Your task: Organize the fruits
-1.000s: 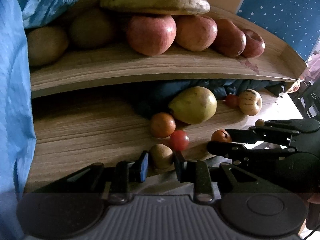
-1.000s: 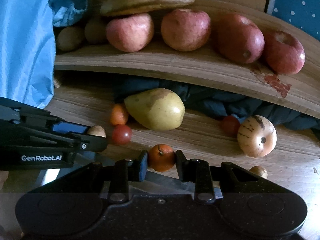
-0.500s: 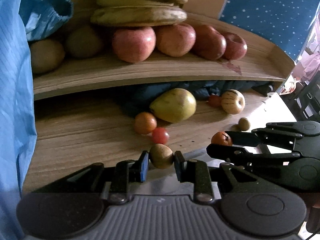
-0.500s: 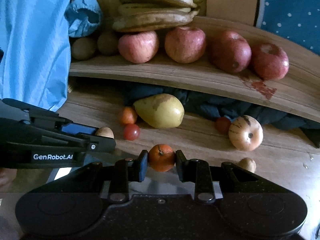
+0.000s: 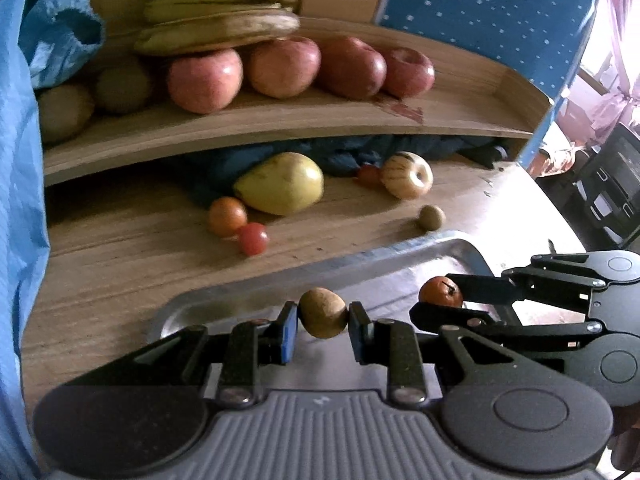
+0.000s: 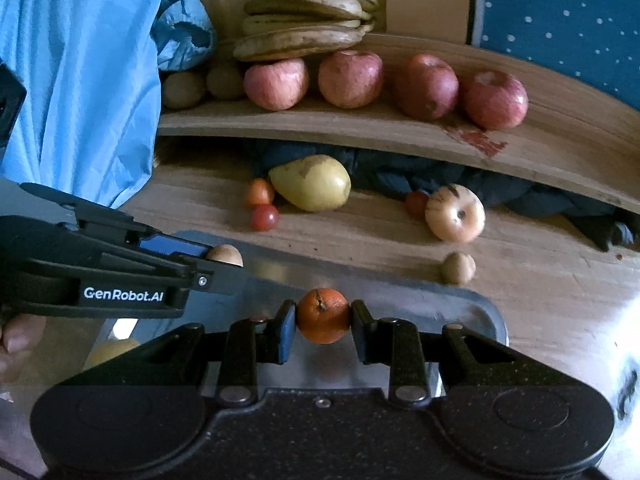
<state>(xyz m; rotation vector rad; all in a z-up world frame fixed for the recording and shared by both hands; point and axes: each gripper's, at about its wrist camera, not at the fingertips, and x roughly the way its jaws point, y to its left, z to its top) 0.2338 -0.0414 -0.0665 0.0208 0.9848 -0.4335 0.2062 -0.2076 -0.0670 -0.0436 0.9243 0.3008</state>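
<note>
Left tongs [image 5: 323, 319] clamped on small brown rough-skinned fruit [image 5: 323, 312]; right tongs [image 6: 323, 322] clamped on small round orange [image 6: 323, 321]. Both held above shiny metal tray [image 5: 400, 256] on wood-grain surface [image 5: 120, 256].

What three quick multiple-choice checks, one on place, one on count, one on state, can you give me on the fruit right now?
1. Where are the bananas?
A. On the tray
B. On the apples, upper shelf
C. Beside the pear

2. How many red apples sit on the shelf?
A. Two
B. Four
C. Six

3. What is the right gripper doing?
A. Open, empty
B. Shut on the orange
C. Shut on the pear

Answers: B, they rest atop the apples; B, four in a row; B, its jaws clamp the orange over the tray.
</note>
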